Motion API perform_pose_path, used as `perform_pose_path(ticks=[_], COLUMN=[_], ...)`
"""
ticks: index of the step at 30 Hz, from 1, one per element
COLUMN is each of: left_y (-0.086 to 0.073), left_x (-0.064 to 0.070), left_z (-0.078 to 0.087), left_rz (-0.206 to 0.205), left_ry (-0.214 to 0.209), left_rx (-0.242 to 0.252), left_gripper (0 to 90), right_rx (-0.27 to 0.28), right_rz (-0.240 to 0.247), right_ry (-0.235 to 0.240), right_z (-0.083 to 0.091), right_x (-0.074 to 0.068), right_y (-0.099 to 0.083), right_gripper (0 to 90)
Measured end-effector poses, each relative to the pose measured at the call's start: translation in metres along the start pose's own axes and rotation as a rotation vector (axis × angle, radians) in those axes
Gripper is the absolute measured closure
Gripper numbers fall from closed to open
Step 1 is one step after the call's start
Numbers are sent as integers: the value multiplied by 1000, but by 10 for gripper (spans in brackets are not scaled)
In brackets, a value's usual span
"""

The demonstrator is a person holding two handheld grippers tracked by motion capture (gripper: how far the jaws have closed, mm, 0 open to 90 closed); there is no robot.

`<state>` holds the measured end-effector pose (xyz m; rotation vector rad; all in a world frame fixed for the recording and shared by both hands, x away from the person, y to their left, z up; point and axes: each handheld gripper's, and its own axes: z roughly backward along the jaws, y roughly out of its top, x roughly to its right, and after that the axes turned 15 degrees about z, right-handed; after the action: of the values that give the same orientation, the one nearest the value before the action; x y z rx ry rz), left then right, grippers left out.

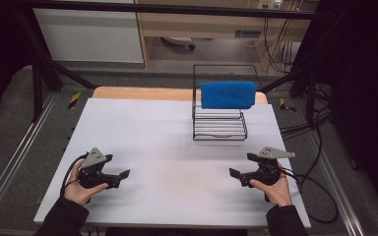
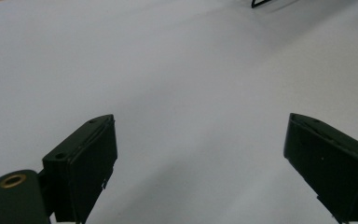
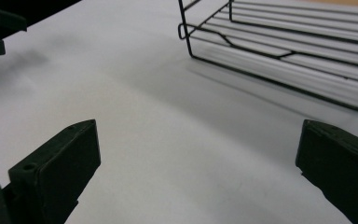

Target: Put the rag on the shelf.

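The table (image 1: pixel 167 142) in front of me had a white top, with a strip of bare light wood showing along its far edge. Toward the far right of it stood a black wire rack (image 1: pixel 220 125), its flat ribbed base resting directly on the white surface and its thin frame rising upright at the back. From my right gripper view the rack's (image 3: pixel 279 51) wire base lay flat on the table (image 3: pixel 168 140), throwing a soft shadow on the near side. In my left gripper view the white top (image 2: pixel 168 84) spread out plain, with one corner of the rack (image 2: pixel 261 3) at the upper edge.
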<state>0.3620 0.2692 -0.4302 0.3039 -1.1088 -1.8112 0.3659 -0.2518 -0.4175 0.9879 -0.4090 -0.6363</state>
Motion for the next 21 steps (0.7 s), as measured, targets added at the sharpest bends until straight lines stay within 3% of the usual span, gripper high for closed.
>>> perform_pose_path(ticks=[12,21], left_y=[-14,-17], left_x=[-3,-3], left_z=[-3,-6], left_rz=[1,-7], left_ry=[-7,-18], left_rx=[-25,-38], left_gripper=[98,99], right_rx=[-25,-60], right_rz=[-5,14], right_ry=[40,49], right_z=[5,4], right_x=[0,-2], right_y=[-31,-35], right_gripper=[6,6])
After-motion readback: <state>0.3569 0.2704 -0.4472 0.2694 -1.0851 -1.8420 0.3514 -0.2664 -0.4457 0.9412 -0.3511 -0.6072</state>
